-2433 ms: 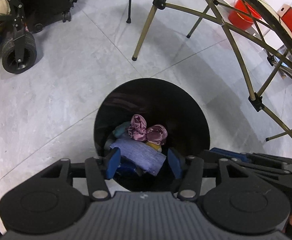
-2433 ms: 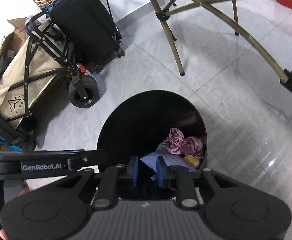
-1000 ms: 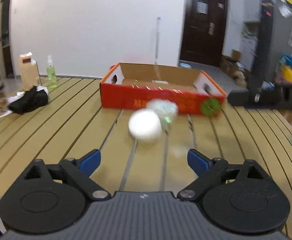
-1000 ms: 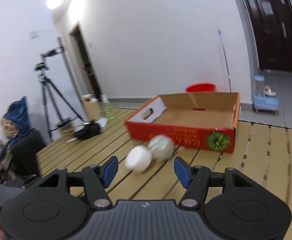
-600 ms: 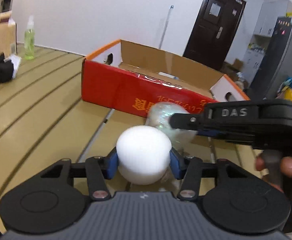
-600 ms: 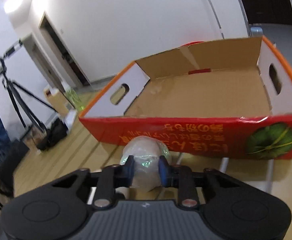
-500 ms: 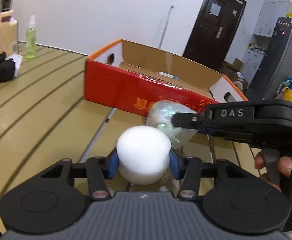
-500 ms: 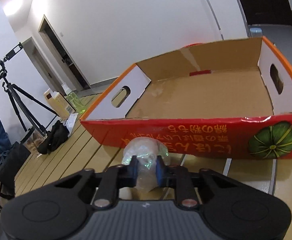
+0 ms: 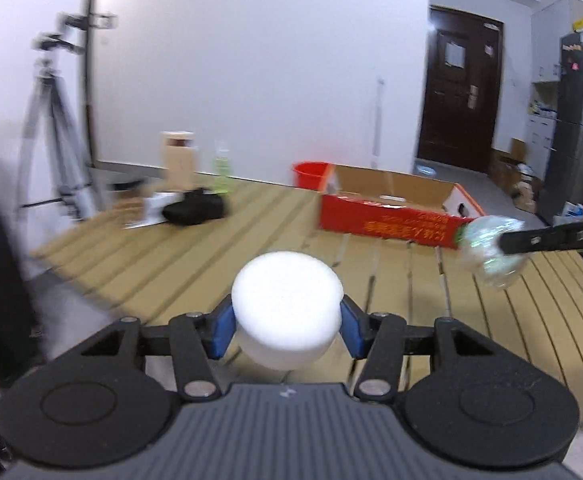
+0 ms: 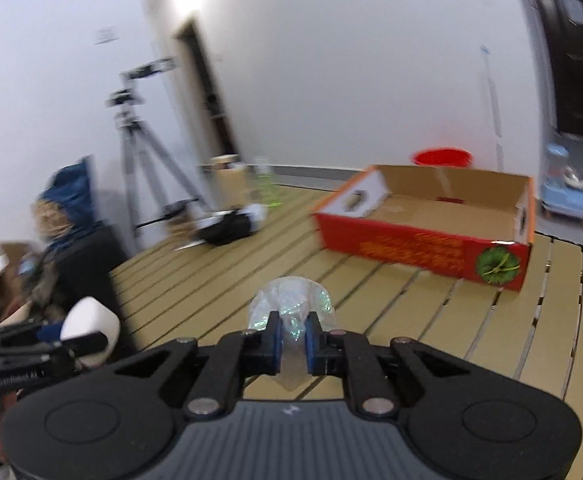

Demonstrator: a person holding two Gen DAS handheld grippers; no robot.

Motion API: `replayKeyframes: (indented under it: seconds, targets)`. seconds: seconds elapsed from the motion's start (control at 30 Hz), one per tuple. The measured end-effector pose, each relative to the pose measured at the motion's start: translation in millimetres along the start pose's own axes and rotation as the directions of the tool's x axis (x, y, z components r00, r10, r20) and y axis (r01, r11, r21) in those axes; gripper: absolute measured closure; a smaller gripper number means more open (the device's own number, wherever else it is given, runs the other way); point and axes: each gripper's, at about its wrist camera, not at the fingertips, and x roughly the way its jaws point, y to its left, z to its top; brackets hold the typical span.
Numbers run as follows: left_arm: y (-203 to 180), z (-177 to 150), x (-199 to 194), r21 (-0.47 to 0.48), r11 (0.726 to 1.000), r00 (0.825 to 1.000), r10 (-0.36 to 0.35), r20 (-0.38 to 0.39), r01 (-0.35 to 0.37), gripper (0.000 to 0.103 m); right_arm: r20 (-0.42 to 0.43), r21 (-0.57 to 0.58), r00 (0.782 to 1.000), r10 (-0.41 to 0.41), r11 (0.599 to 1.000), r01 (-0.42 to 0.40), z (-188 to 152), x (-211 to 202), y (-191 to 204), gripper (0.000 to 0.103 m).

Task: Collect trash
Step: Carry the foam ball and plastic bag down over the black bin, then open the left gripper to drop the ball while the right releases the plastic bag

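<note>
Both pieces are lifted off the slatted wooden table point(image 9: 371, 240), seemingly for carrying to a bin: the left gripper point(image 9: 286, 329) fingers clamp the white foam puck point(image 9: 286, 312), the right gripper point(image 10: 291, 338) fingers pinch the crumpled clear plastic wrap point(image 10: 291, 300).

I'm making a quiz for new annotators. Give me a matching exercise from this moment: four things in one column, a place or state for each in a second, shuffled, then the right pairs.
Things:
1. white foam block
2. crumpled clear plastic
3. red cardboard box
4. black bag

Places or states:
A. lies near the table's far-left corner
B. pinched in the right gripper
C. clamped in the left gripper
D. open-topped, standing on the table

Pairs: 1-C, 2-B, 3-D, 4-A
</note>
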Motion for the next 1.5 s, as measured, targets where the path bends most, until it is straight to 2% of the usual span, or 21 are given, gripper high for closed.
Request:
replayKeyframes:
  seconds: [0.1, 0.2, 0.3, 0.37, 0.43, 0.6, 0.7, 0.83, 0.93, 1.03, 1.1, 1.23, 1.27, 1.3, 1.33, 1.4, 1.43, 1.5]
  targets:
    - [19, -39, -69, -0.071, 0.996, 0.998, 0.060, -0.031, -0.062, 0.049, 0.033, -0.032, 0.997, 0.072, 0.997, -0.071, -34, -51, 43, 0.092]
    - [31, -87, -135, -0.131, 0.981, 0.989, 0.138, -0.045, -0.142, 0.049, 0.018, -0.051, 0.989, 0.149, 0.988, -0.148, -74, -90, 81, 0.091]
    - [41, -132, -189, -0.221, 0.958, 0.983, 0.170, -0.073, -0.182, 0.048, -0.022, -0.081, 0.977, 0.210, 0.974, -0.211, -119, -119, 117, 0.091]
    - [41, -150, -206, -0.234, 0.953, 0.980, 0.174, -0.099, -0.193, 0.048, -0.047, -0.097, 0.975, 0.215, 0.971, -0.219, -145, -127, 135, 0.091]
    - [43, -154, -211, -0.231, 0.956, 0.981, 0.162, -0.108, -0.183, 0.048, -0.069, -0.095, 0.975, 0.209, 0.972, -0.215, -160, -126, 150, 0.091]
    - [53, -153, -211, -0.231, 0.956, 0.982, 0.166, -0.093, -0.184, 0.047, -0.102, -0.124, 0.970, 0.223, 0.964, -0.234, -169, -114, 179, 0.090]
    - [69, -156, -188, -0.235, 0.955, 0.980, 0.154, -0.129, -0.181, 0.046, -0.141, -0.140, 0.963, 0.228, 0.959, -0.248, -170, -91, 195, 0.089]
    - [100, -152, -134, -0.228, 0.956, 0.967, 0.132, -0.219, -0.182, 0.046, -0.226, -0.153, 0.946, 0.232, 0.951, -0.270, -167, -30, 213, 0.088]
    - [126, -154, -73, -0.245, 0.953, 0.938, 0.091, -0.335, -0.180, 0.046, -0.325, -0.148, 0.919, 0.226, 0.947, -0.285, -168, 30, 223, 0.088]
    - [149, -163, -5, -0.285, 0.941, 0.884, 0.028, -0.467, -0.180, 0.046, -0.427, -0.157, 0.884, 0.190, 0.947, -0.280, -178, 92, 231, 0.086]
    - [158, -172, 30, -0.282, 0.941, 0.858, 0.016, -0.514, -0.187, 0.046, -0.478, -0.178, 0.866, 0.146, 0.950, -0.259, -189, 132, 233, 0.085]
    - [172, -188, 88, -0.280, 0.935, 0.808, 0.009, -0.589, -0.215, 0.046, -0.570, -0.117, 0.811, 0.134, 0.963, -0.241, -210, 193, 225, 0.085]
    - [176, -190, 98, -0.290, 0.933, 0.800, -0.003, -0.601, -0.214, 0.046, -0.582, -0.123, 0.804, 0.122, 0.964, -0.235, -215, 204, 225, 0.085]
    - [178, -193, 106, -0.300, 0.929, 0.797, -0.011, -0.604, -0.214, 0.043, -0.587, -0.128, 0.802, 0.112, 0.965, -0.229, -219, 213, 224, 0.080]
    - [180, -196, 112, -0.304, 0.929, 0.797, -0.015, -0.604, -0.213, 0.035, -0.593, -0.131, 0.799, 0.096, 0.968, -0.214, -223, 222, 223, 0.077]
    - [181, -204, 124, -0.286, 0.932, 0.798, 0.006, -0.603, -0.223, 0.027, -0.598, -0.154, 0.799, 0.070, 0.968, -0.200, -229, 234, 220, 0.071]
    - [182, -207, 128, -0.268, 0.932, 0.790, 0.031, -0.612, -0.244, 0.027, -0.599, -0.164, 0.798, 0.061, 0.967, -0.196, -232, 238, 219, 0.059]
    - [183, -215, 135, -0.239, 0.939, 0.768, 0.041, -0.639, -0.249, 0.027, -0.605, -0.159, 0.793, 0.065, 0.966, -0.201, -237, 241, 216, 0.057]
